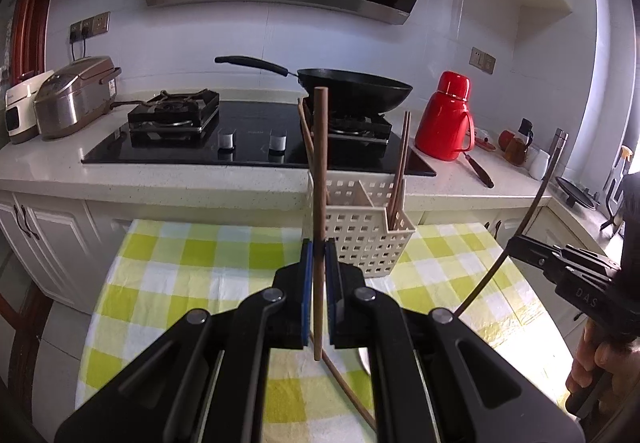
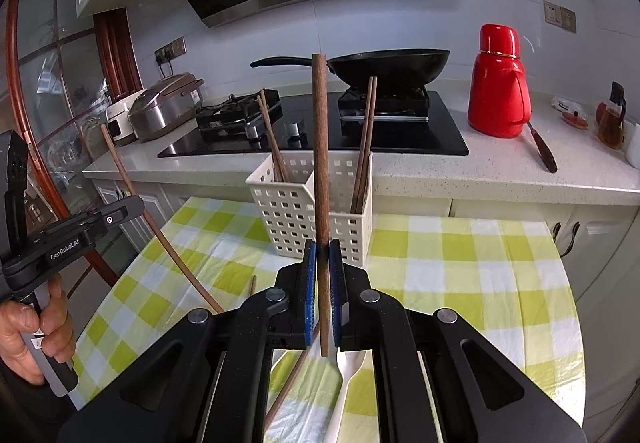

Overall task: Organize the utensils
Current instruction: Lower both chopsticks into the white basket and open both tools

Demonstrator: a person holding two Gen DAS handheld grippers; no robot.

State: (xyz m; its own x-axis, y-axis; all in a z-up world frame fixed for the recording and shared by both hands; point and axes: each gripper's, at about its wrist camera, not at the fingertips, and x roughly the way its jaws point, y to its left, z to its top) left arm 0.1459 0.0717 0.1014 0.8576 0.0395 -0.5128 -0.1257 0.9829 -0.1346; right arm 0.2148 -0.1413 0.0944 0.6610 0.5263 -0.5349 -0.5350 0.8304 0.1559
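A white perforated basket (image 1: 362, 231) with two compartments stands on the checked tablecloth (image 1: 192, 267); it also shows in the right wrist view (image 2: 304, 219). Brown chopsticks (image 1: 400, 167) lean in both compartments. My left gripper (image 1: 319, 249) is shut on a brown chopstick (image 1: 320, 147), held upright just in front of the basket. My right gripper (image 2: 322, 251) is shut on another brown chopstick (image 2: 320, 147), also upright before the basket. A loose chopstick (image 2: 292, 379) and a white spoon (image 2: 346, 375) lie on the cloth below the right gripper.
Behind the table runs a counter (image 1: 160, 179) with a gas hob (image 1: 224, 131), a black wok (image 1: 356, 89), a red thermos (image 1: 446, 119), a rice cooker (image 1: 72, 95) and a knife (image 1: 478, 165). A wooden chair back (image 2: 24, 83) stands left.
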